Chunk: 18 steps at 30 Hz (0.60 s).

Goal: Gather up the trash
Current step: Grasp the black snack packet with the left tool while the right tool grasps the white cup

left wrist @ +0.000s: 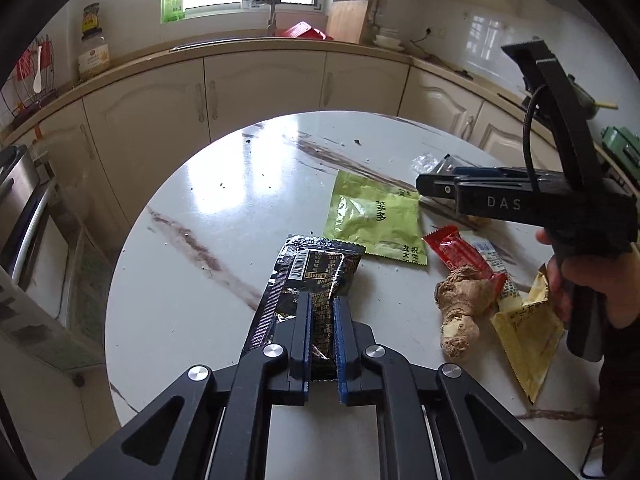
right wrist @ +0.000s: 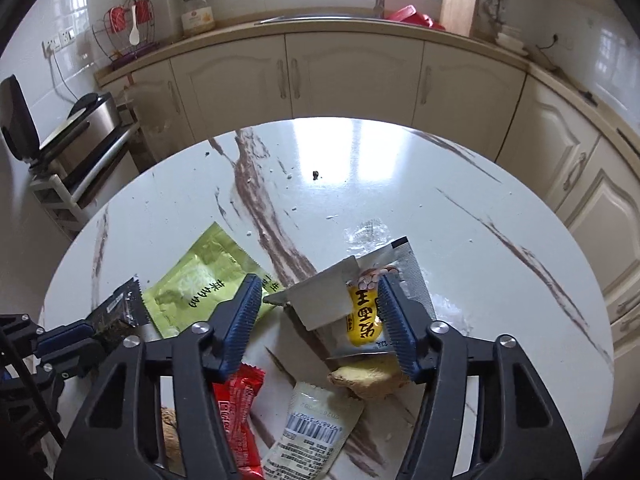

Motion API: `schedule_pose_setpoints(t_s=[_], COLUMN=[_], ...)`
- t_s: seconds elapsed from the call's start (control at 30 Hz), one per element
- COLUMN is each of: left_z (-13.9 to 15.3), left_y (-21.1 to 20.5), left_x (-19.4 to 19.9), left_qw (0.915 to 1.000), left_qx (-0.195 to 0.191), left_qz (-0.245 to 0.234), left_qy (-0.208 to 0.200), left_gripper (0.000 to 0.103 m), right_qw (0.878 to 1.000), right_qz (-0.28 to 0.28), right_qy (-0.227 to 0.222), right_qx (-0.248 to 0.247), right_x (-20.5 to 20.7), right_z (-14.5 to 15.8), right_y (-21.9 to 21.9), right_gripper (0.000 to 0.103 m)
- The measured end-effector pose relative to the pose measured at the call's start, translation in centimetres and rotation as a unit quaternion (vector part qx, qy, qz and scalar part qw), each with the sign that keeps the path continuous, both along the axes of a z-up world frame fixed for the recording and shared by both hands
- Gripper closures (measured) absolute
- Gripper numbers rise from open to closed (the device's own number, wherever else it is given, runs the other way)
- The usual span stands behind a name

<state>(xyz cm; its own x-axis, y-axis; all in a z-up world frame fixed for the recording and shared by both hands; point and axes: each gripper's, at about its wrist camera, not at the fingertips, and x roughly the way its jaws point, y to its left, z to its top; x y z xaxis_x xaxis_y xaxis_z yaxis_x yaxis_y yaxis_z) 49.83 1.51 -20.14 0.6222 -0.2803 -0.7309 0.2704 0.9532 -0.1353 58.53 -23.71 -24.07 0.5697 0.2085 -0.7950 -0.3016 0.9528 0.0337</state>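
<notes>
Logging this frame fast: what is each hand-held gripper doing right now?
Left hand-held gripper: closed on the black wrapper.
Right hand-held gripper: open, holding nothing, above the silver and yellow packet.

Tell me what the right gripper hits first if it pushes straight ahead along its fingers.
Most likely the torn silver foil packet with the yellow label, lying between the open right gripper fingers on the round white marble table. Depth is uncertain, so it could pass just above.
</notes>
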Motion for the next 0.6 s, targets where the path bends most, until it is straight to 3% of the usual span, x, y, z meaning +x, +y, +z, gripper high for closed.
schedule_pose_setpoints(t_s=[0.1, 0.37, 0.6], left_z=[0.5, 1.3, 2.0], left_y=[0.3, 0.6, 0.9], left_x=[-0.5, -1.6, -2.2], left_qw=[1.0000, 0.9998, 0.9996], left_qx=[-0.008, -0.020, -0.029], left_qz=[-0.002, -0.004, -0.008], left_qy=[0.001, 0.000, -0.003], left_gripper=[0.100, 0.102, 0.102], right_qw=[1.000, 0.999, 0.999], right_qz=[0.013, 0.048, 0.046], right_qy=[0.007, 0.012, 0.009], right_qx=[-0.002, -0.019, -0.001], right_x=[0.0, -0.5, -1.2], right_z=[-0.2, -0.7, -0.3], right_y=[0.2, 1.2, 0.5], right_gripper=[0.060, 0.060, 0.061])
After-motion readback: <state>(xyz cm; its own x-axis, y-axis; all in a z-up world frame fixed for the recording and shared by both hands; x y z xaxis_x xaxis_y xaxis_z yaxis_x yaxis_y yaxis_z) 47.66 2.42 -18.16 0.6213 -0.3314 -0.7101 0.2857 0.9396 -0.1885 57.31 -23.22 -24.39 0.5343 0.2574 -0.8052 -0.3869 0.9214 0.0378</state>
